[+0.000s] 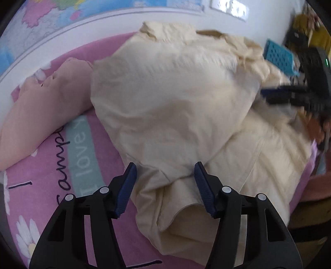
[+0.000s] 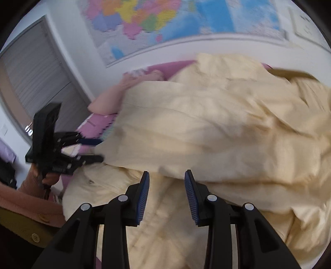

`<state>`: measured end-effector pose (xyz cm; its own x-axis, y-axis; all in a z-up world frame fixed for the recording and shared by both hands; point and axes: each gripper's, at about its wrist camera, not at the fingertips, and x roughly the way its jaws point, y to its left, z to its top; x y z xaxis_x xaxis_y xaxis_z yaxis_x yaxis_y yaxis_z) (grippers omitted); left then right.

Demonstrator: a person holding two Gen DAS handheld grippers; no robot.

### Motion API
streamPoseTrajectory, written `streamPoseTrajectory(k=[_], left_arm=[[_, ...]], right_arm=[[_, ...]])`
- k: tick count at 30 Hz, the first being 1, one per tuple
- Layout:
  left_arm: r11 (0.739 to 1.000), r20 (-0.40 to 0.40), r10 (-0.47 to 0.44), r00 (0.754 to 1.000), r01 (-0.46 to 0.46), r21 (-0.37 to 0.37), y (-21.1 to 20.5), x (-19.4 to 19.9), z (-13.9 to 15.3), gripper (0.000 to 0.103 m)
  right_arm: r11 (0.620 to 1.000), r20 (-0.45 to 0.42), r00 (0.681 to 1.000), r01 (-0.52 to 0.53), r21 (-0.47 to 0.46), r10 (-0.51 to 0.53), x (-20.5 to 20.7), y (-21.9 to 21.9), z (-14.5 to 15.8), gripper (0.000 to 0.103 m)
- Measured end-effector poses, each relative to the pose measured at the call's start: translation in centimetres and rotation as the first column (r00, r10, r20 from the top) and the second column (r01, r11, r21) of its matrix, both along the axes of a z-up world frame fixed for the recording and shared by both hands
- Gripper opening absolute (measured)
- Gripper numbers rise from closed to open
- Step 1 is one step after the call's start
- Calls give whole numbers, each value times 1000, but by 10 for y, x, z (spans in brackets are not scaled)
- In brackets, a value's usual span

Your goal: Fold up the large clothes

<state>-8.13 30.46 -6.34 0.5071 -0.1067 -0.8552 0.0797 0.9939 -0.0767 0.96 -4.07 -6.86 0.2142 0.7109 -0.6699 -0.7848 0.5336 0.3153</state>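
Left wrist view: left tongs (image 1: 165, 172) released, pads apart over cream garment (image 1: 171, 99), sleeve cuff between, unpinched. Right tongs (image 2: 166, 181) likewise released above same garment. Garment spread, partly folded, on pink bedsheet (image 1: 53, 165); peach cloth (image 1: 41, 111) beside; map (image 2: 165, 18) on wall.

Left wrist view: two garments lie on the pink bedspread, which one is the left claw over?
The cream woven garment, its sleeve cuff between the open left claw pads. The peach-pink garment lies bunched further left, near the wall.
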Motion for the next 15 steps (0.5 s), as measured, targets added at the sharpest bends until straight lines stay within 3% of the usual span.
streamPoseTrajectory(k=[3,4,9,15], left_arm=[[1000,8,13,1000,-13,-20,4,-5,2,64],[999,14,27,1000,-26,-29,8,-6,4,72],[991,73,82,994,-74,-111,20,-28,19,81],[975,32,145,989,-137,-173,24,-49,10,83]], right_arm=[[997,-19,997,69,34,-69,3,-29,4,34],[993,-24,995,102,61,-101,2,-40,8,37],[955,-27,969,247,167,-246,-3,-108,22,48],[898,-114,918,396,192,-381,-7,-173,8,65]])
